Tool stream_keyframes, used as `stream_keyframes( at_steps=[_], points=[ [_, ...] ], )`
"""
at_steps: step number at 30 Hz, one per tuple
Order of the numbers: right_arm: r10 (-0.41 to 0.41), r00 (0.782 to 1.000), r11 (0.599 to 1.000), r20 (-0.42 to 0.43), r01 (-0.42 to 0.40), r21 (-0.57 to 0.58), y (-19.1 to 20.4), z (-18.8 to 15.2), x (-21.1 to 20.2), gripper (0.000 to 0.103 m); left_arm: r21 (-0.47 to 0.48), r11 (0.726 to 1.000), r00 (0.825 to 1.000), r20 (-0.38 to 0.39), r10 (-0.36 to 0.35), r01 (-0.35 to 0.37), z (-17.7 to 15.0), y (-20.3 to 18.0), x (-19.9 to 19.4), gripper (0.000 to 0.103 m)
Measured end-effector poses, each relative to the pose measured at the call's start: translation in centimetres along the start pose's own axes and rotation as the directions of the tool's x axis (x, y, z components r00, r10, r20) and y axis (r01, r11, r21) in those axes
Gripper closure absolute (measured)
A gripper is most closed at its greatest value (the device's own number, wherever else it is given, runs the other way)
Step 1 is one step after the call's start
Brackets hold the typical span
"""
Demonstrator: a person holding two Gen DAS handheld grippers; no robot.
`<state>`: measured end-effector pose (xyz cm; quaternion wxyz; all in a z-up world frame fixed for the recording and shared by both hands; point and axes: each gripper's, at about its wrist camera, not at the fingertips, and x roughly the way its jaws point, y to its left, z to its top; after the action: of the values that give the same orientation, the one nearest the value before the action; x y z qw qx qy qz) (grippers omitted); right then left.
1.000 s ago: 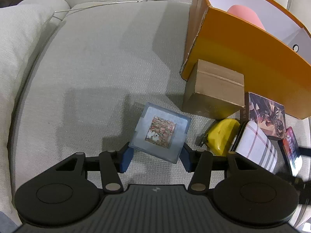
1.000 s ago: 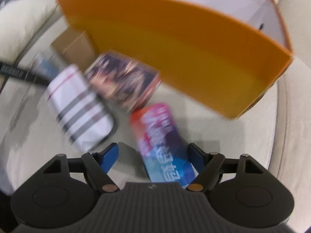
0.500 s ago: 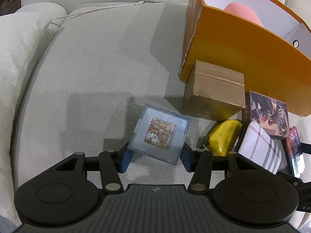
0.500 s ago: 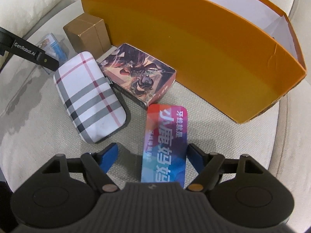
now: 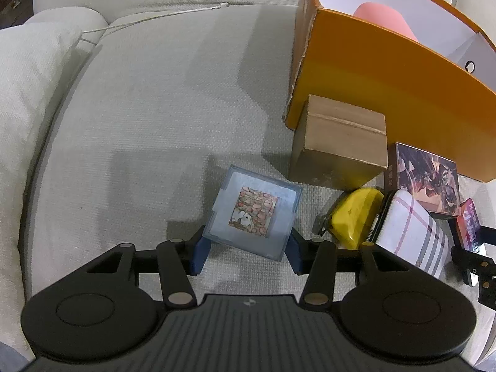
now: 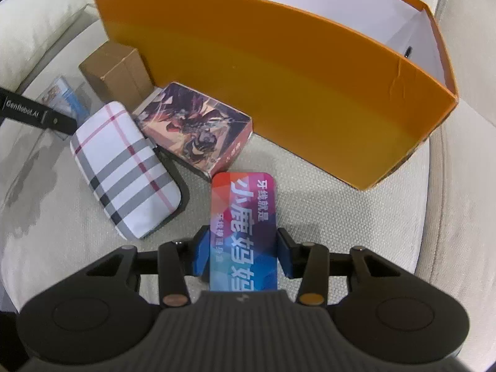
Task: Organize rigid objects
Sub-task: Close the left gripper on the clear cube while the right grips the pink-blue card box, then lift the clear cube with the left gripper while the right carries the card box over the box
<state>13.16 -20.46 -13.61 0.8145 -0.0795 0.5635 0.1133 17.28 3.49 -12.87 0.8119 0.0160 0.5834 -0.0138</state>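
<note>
My left gripper [image 5: 246, 255] is shut on a pale blue square case [image 5: 254, 215] with a picture card, holding its near end over the sofa cushion. My right gripper [image 6: 241, 255] is shut on a red and blue flat box with Chinese writing [image 6: 243, 226]. Ahead of both stands a large orange box [image 6: 279, 77], open at the top, white inside, with a pink object [image 5: 383, 20] in it. The orange box also shows in the left wrist view [image 5: 387, 99].
A brown cardboard box [image 5: 341, 142], a yellow tape measure [image 5: 353, 220], a plaid case [image 6: 124, 170] and an illustrated card box [image 6: 195, 130] lie in front of the orange box. A pillow [image 5: 28, 93] lies at the left; a white cable [image 5: 155, 20] runs along the sofa back.
The right jaws have closed onto the red and blue box, which now lies straight between them. The left gripper has barely moved with the blue case.
</note>
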Motion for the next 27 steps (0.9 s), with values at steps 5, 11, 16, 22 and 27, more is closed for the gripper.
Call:
stream_keyframes(
  at_steps=[5, 11, 16, 22, 27],
  points=[
    [0.000, 1.000, 1.000, -0.006, 0.000, 0.004, 0.4, 0.0, -0.2, 0.057, 0.005, 1.000, 1.000, 0.014, 0.006, -0.006, -0.2, -0.3, -0.7, 0.046],
    [-0.011, 1.000, 1.000, -0.002, 0.011, 0.008, 1.0, 0.1, -0.2, 0.057, 0.028, 0.999, 0.999, 0.050, 0.017, -0.018, -0.5, -1.1, -2.0, 0.049],
    [0.000, 1.000, 1.000, 0.020, 0.000, 0.024, 0.8, 0.0, -1.0, 0.057, 0.036, 0.999, 0.998, 0.059, 0.021, -0.023, -0.9, -1.4, -2.7, 0.050],
    [0.006, 0.999, 0.999, 0.052, -0.009, 0.046, 0.3, -0.2, -2.3, 0.057, 0.041, 0.998, 0.997, 0.076, 0.034, -0.037, -1.4, -1.7, -3.4, 0.050],
    [0.016, 0.997, 0.997, 0.080, -0.022, 0.071, 0.0, -0.4, -3.5, 0.057, 0.040, 0.998, 0.995, 0.092, 0.034, -0.038, -1.8, -1.9, -4.5, 0.050]
  ],
)
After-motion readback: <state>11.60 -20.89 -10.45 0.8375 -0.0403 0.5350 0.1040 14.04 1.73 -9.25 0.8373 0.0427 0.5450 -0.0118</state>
